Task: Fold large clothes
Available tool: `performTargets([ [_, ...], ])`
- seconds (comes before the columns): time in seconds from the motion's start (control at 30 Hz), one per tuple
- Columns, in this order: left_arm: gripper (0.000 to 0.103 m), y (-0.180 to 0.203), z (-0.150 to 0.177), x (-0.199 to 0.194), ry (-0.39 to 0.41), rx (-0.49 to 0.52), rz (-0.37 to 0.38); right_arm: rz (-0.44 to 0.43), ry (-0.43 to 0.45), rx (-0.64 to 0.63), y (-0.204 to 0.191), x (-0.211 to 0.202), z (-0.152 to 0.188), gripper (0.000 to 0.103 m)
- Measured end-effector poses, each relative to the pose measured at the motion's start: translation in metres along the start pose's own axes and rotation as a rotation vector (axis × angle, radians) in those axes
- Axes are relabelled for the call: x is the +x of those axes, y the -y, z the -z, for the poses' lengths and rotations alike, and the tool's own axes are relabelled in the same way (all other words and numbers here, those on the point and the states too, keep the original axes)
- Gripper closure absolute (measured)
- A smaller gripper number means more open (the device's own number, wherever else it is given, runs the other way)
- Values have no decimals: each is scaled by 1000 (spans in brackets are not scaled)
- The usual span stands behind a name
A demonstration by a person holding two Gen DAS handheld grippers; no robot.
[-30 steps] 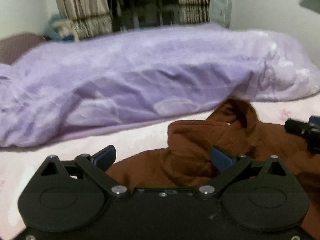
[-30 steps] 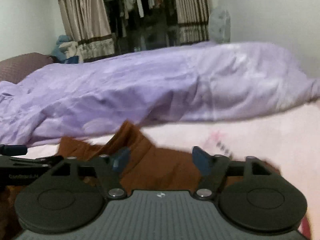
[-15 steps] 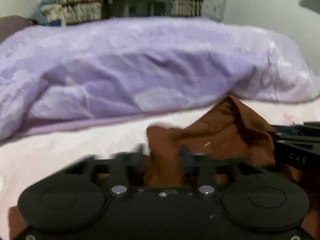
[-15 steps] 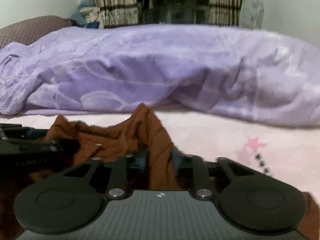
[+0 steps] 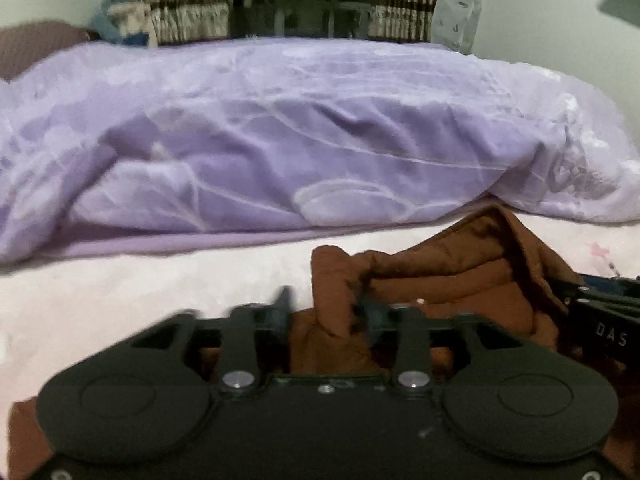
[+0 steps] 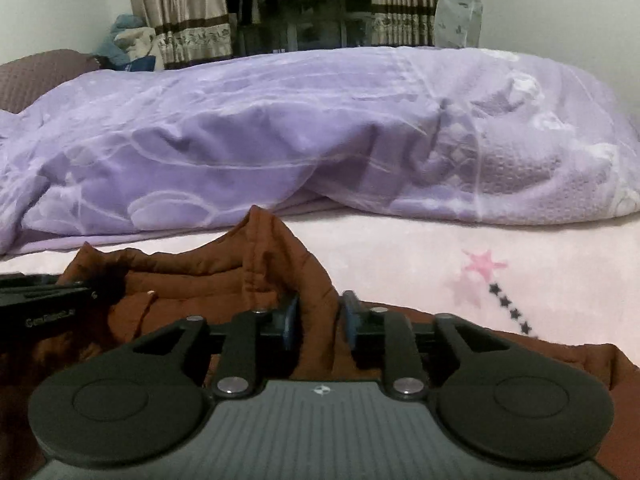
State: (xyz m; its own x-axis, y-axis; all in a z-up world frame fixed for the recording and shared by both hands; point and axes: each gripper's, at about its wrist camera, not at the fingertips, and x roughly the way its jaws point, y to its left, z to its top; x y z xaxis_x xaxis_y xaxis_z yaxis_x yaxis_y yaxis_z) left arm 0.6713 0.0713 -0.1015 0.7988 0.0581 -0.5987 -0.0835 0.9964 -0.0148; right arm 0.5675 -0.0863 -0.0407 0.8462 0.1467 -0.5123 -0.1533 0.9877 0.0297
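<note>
A brown padded jacket (image 5: pixel 460 272) lies bunched on the pink bed sheet (image 5: pixel 140 292). My left gripper (image 5: pixel 324 310) has a thick raised fold of it between its blue pads. The jaws are opening a little, but the fabric still fills the gap. In the right wrist view the jacket (image 6: pixel 192 280) rises in a peak, and my right gripper (image 6: pixel 320 314) pinches a ridge of it. Its jaws are also opening slightly while the pads touch the cloth. Each gripper shows at the edge of the other's view: the right gripper (image 5: pixel 600 320) and the left gripper (image 6: pixel 44 300).
A rumpled purple duvet (image 5: pixel 320 140) (image 6: pixel 280 140) runs across the bed behind the jacket. A brown pillow (image 6: pixel 40 76) sits at the far left. Curtains (image 6: pixel 188 20) and a dark wardrobe stand beyond. Pink sheet with a star print (image 6: pixel 484 264) stretches to the right.
Both grippers came forward and down onto the jacket and went from wide open to closed on folds of it. Over the last half second they have stayed put.
</note>
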Motion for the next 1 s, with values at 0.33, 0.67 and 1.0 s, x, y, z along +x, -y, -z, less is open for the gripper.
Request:
performTargets([
  [0.33,22,-10,-23,-68,82,-20,-39,12,123,24,-1,-68,-15,54],
  [0.67,7,-23,23,-161,68,22,-39,-17,15,79,9,-129,15,78],
  [1.0,8,-44,66,-178,-95,-9,-76,7,-15,76,17,-171,37,84],
])
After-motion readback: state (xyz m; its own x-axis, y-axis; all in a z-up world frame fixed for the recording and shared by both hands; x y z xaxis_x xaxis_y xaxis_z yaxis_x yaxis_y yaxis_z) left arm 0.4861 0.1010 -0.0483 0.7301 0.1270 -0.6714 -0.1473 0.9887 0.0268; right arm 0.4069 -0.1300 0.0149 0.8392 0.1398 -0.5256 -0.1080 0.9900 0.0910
